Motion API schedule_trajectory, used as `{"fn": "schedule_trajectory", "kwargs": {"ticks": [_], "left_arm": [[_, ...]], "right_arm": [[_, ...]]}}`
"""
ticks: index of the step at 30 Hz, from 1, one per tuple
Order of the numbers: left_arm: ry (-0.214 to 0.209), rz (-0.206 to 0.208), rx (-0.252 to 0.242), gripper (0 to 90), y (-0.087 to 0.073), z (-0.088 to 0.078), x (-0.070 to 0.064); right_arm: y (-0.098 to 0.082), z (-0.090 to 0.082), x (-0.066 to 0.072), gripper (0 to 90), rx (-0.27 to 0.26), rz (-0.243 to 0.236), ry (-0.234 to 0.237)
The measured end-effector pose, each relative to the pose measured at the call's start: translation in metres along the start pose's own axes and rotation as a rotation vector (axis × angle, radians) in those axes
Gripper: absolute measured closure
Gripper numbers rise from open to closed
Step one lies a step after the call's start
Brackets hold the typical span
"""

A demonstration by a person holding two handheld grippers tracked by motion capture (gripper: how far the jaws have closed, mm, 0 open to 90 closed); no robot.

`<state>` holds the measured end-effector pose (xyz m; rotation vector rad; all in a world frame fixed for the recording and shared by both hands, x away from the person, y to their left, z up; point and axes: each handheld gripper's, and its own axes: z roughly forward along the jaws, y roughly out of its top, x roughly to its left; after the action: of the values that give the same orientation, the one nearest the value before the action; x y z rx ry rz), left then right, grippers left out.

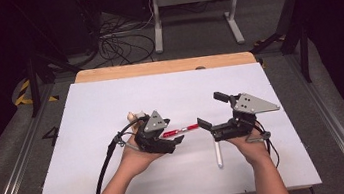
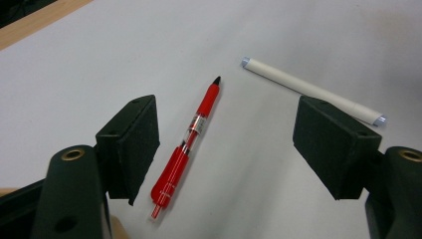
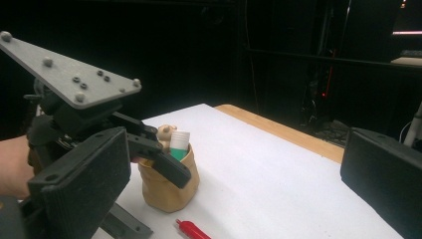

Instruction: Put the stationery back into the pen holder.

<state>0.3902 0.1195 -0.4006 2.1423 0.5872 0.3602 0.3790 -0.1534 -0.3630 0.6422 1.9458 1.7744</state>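
Note:
A red pen (image 1: 180,130) (image 2: 191,137) lies flat on the white table sheet (image 1: 110,100), its black tip pointing away in the left gripper view. My left gripper (image 1: 172,133) (image 2: 226,134) stands open around it. The pen lies close to the left jaw and the pads are not pressing on it. A white capped marker (image 1: 218,155) (image 2: 311,89) lies beyond the right jaw. My right gripper (image 1: 212,110) (image 3: 239,164) is open with nothing between its jaws, and it faces the left gripper (image 3: 149,149). The pen's red end (image 3: 191,230) shows below.
A tan pen holder (image 1: 135,117) (image 3: 166,186) stands behind the left hand, with a white and green item (image 3: 179,144) in it. The table's wooden far edge (image 1: 166,66) borders a dark floor with cables and a white stand (image 1: 193,8).

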Motion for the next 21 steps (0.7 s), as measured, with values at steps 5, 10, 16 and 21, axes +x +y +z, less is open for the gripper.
{"fn": "schedule_trajectory", "kwargs": {"ticks": [5,10,16,21], "left_arm": [[-0.009,0.01,0.012,30.7,0.007,0.009,0.002],[-0.011,0.029,0.027,33.1,0.015,0.016,0.004],[-0.016,0.052,0.048,34.7,0.024,0.025,0.006],[-0.018,0.062,0.075,37.1,0.029,0.034,0.008]], "right_arm": [[0.0,-0.003,-0.003,0.0,0.004,0.004,0.002],[0.002,-0.007,-0.005,0.0,0.0,0.006,0.0],[0.003,-0.01,-0.007,0.0,-0.002,0.01,0.003],[0.003,-0.012,-0.008,0.0,0.0,0.014,0.009]]}}
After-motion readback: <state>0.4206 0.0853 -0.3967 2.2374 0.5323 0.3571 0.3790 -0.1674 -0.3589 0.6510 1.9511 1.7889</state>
